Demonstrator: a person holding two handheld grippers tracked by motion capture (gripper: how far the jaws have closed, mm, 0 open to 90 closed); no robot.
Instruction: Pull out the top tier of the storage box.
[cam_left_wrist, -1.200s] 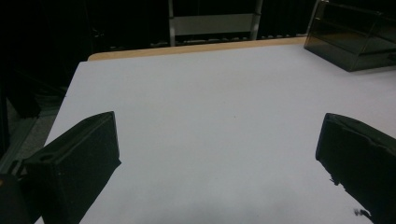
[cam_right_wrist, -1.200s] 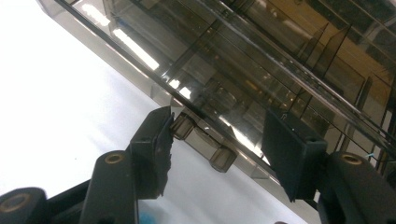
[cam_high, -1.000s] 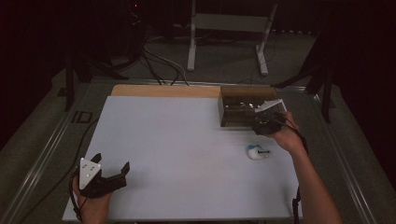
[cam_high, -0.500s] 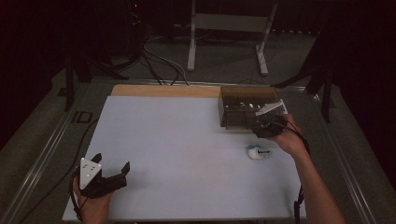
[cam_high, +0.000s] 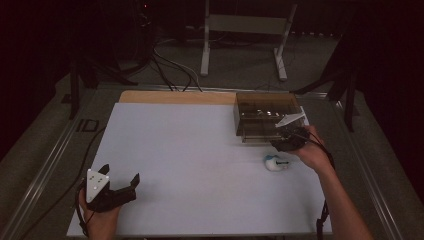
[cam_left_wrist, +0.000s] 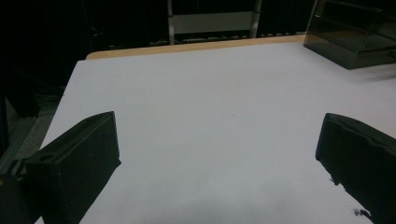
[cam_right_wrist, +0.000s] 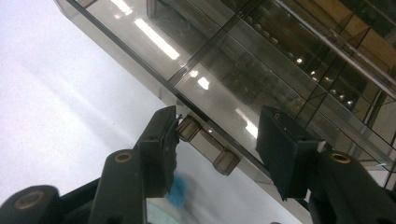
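A: The right gripper (cam_high: 281, 144) is up at the front edge of the smoky box (cam_high: 266, 119). In the right gripper view its jaws stand partly apart, one on each side of the box's little handle (cam_right_wrist: 207, 144).

B: Pinching it?

A: Not that I can see. One jaw sits right against the handle's end; the other is clear of it, with a gap between. So it straddles the handle, no squeeze.

B: And the box?

A: At the far right of the white table (cam_high: 200, 160), close to the wooden strip (cam_high: 175, 97) along the back edge. It is see-through brown plastic with a rack of bars inside.

B: Anything beside it?

A: A small white and blue thing (cam_high: 276, 162) lies on the table just under the right hand (cam_high: 310, 150), near the box's front.

B: The other side?

A: The left gripper (cam_high: 119, 187) rests at the near left corner, well apart from the box, jaws spread wide over bare table with nothing between them.
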